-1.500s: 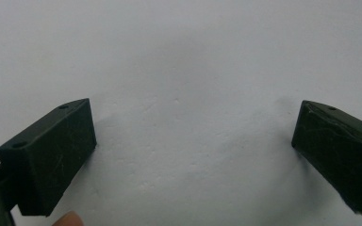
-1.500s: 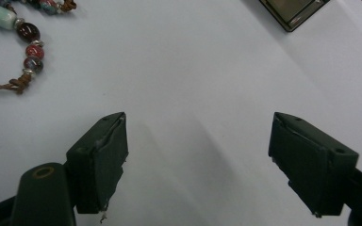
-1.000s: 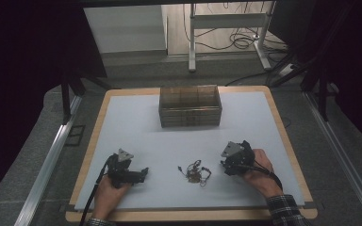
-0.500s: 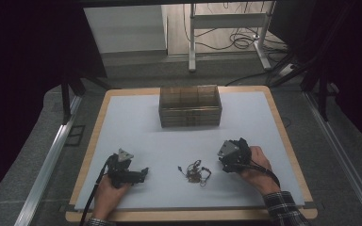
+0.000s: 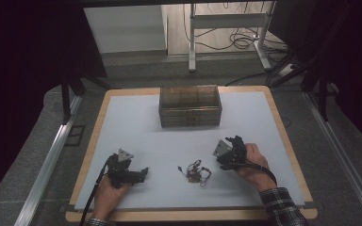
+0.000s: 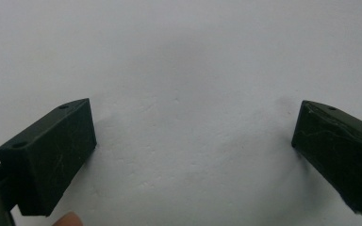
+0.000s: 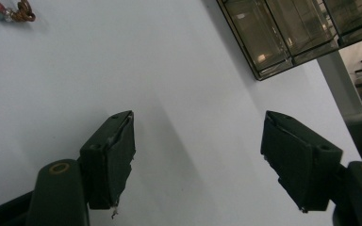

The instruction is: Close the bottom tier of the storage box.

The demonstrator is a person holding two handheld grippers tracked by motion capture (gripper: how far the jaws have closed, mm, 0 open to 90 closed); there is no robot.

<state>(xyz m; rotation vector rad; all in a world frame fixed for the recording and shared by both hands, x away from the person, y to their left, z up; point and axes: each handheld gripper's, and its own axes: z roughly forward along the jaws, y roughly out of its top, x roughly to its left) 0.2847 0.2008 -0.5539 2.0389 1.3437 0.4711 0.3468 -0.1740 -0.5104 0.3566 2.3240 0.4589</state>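
Observation:
A small tangle of wires and coloured bits point(image 5: 195, 172) lies on the white mat point(image 5: 136, 136), between my two grippers. My left gripper point(image 5: 141, 172) rests low on the mat at front left and points right. Its jaws stand wide apart with only bare mat between them point(image 6: 188, 141). My right gripper point(image 5: 227, 151) is held just right of the tangle, a grey plate on top. It is open with nothing between its fingers point(image 7: 198, 141). In the right gripper view the tangle point(image 7: 9, 10) sits at the top left corner, well away from the jaws.
A brownish see-through drawer box point(image 5: 190, 106) stands at the back middle of the mat and also appears in the right gripper view point(image 7: 287, 33). The wooden table edge point(image 5: 188, 215) frames the mat. Beyond the table, a metal frame and cables point(image 5: 235, 42) stand on the floor.
My right gripper has shifted slightly left, toward the tangle. The left gripper has stayed where it was.

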